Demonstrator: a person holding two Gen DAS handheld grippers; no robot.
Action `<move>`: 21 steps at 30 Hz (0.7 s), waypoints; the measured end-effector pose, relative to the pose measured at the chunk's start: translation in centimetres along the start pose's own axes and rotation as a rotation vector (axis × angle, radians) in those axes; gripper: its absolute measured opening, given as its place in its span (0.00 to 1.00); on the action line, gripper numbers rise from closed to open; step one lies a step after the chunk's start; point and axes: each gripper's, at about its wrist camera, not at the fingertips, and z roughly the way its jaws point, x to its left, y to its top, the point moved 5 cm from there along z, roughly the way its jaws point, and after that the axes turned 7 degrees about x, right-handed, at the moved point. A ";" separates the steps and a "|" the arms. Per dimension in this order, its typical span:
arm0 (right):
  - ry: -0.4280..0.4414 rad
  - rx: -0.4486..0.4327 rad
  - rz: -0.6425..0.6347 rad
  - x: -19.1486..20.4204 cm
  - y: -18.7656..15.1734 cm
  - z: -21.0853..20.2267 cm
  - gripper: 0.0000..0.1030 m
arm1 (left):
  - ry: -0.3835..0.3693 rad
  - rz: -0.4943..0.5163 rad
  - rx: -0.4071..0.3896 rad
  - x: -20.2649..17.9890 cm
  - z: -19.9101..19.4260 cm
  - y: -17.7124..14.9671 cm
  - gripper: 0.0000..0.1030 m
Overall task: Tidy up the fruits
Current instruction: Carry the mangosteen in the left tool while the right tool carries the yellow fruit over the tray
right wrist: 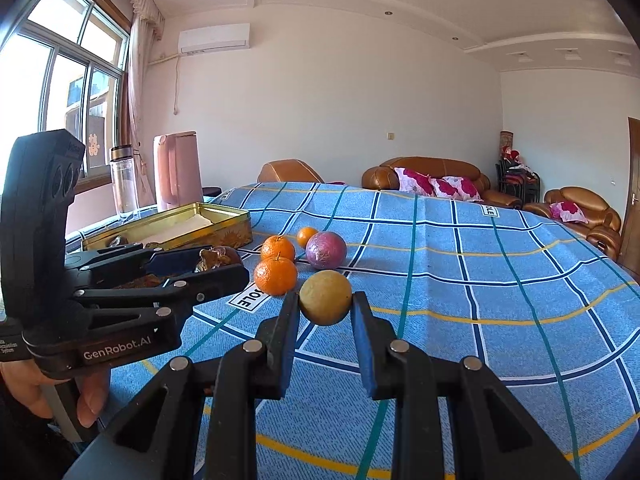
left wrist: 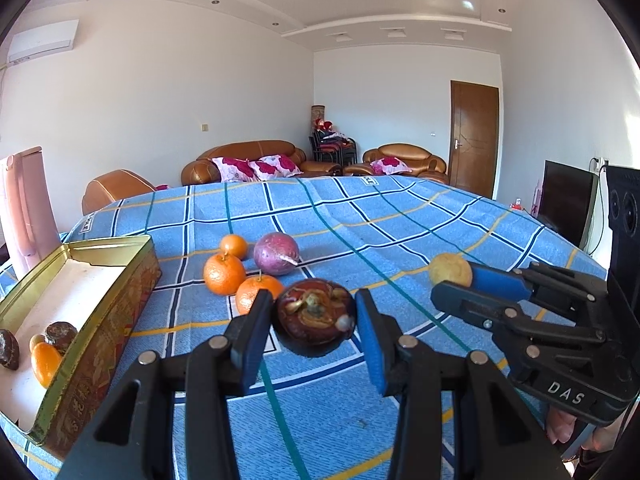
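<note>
The left gripper (left wrist: 314, 320) holds a dark reddish-brown mangosteen (left wrist: 315, 316) between its blue-padded fingers (left wrist: 370, 344), lifted clear of the blue checked tablecloth (left wrist: 400, 216), its dried calyx turned toward the camera. In the right wrist view the same gripper (right wrist: 224, 262) reaches in from the left with the mangosteen (right wrist: 218, 258) pinched at its tip, just in front of the tin's near corner. The right gripper (right wrist: 325, 304) is closed on a round yellow fruit (right wrist: 325, 297), both fingers pressed against its sides and the fruit raised above the cloth; from the left wrist camera this gripper (left wrist: 456, 280) comes in from the right with the yellow fruit (left wrist: 450, 269) at its end. On the cloth between the two grippers and farther back lies a cluster: three oranges, one near (left wrist: 256, 292), one in the middle (left wrist: 224, 273), one small at the back (left wrist: 234, 246), and a purple round fruit (left wrist: 277, 253) just beside them, touching or nearly touching the middle orange. To the left stands an open gold rectangular tin (left wrist: 116, 304) with a pale bottom; inside its near end lie an orange piece (left wrist: 45, 362) and two dark brown fruits (left wrist: 60, 336), close together. Behind the tin, in the right wrist view, stand a clear bottle (right wrist: 124, 182) and a pink container (right wrist: 176, 168)
</note>
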 end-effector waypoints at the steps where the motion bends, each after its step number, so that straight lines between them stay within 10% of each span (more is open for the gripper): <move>1: 0.000 -0.004 -0.004 0.1 0.0 -0.1 0.27 | 0.002 0.001 -0.006 0.0 -0.1 0.1 0.43; 21: 0.011 -0.088 -0.040 0.5 -0.3 -1.6 0.27 | 0.026 0.018 -0.087 0.1 -1.4 0.2 0.43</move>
